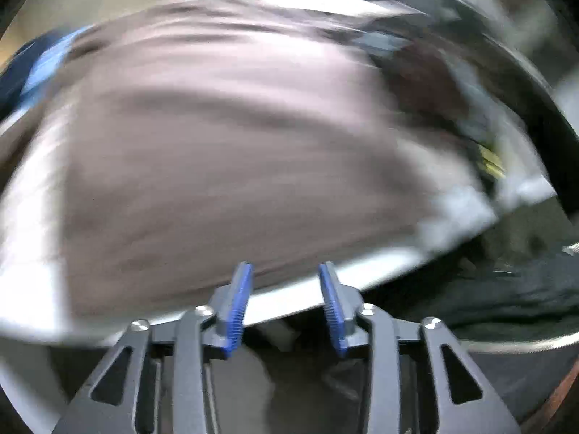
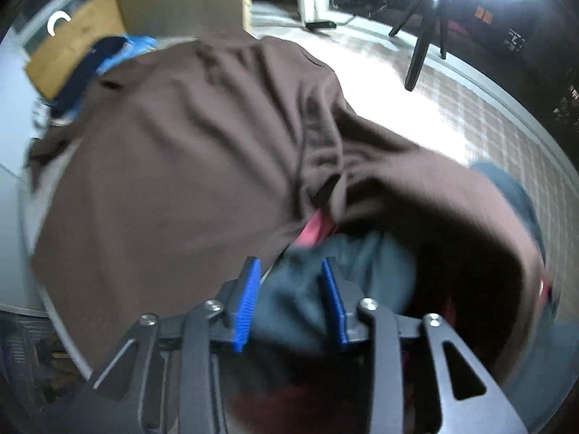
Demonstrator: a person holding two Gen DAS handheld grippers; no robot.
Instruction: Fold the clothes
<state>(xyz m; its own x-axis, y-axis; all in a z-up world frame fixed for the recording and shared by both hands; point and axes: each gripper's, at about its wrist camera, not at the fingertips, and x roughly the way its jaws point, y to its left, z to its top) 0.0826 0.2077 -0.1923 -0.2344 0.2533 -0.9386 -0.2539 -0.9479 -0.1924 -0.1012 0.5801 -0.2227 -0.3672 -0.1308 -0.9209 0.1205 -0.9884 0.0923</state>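
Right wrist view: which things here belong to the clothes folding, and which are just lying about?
Part of the job:
- brown garment, spread on the table
- dark blue-grey clothing beneath the open right gripper
- pink cloth peeking out under the brown edge
- blue and navy clothes at the far side

Just lying about:
- tripod
- cardboard box

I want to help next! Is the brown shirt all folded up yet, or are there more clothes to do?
Partly. The brown shirt lies spread on the table, one side turned over but still rumpled. Nothing is held: the left gripper and right gripper are open and empty. The dark blue clothes beside it still look unfolded.
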